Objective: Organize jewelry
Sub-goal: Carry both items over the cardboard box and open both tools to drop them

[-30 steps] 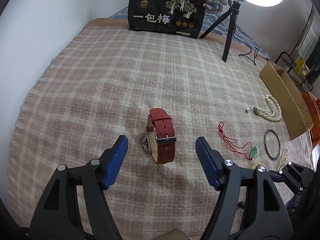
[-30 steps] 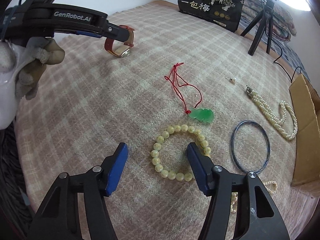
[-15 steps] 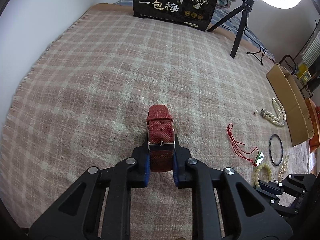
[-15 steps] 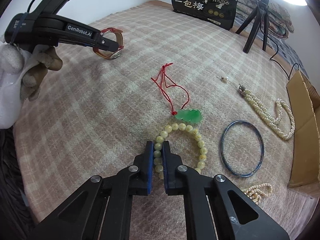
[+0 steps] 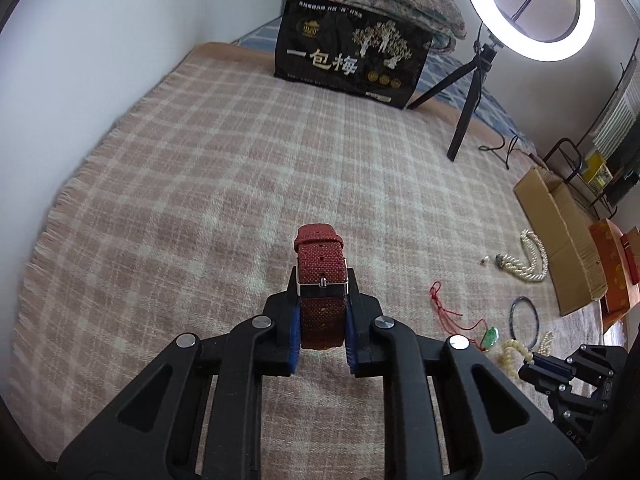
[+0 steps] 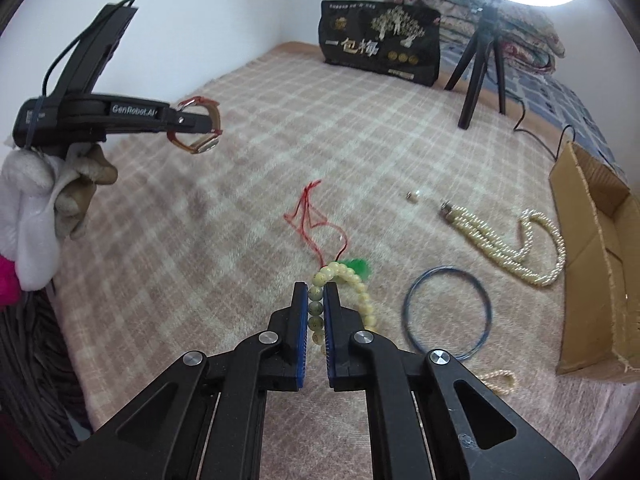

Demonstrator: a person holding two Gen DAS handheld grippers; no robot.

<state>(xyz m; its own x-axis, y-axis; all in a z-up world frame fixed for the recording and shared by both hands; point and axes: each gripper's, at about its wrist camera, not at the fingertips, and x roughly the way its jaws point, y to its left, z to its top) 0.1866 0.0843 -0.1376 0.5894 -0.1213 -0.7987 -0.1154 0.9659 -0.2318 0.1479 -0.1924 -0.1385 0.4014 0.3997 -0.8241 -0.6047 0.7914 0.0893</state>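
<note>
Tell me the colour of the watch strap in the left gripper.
Red woven strap with a silver buckle, clearest in the left wrist view.

A pink and cream checked blanket with a fringed edge covers the bed. At its far end a black bag printed with gold trees and white characters stands upright, with folded floral quilts stacked behind it. Just beside the bag a lit ring light stands on a black tripod. An open cardboard box lies along the blanket's right edge.
</note>
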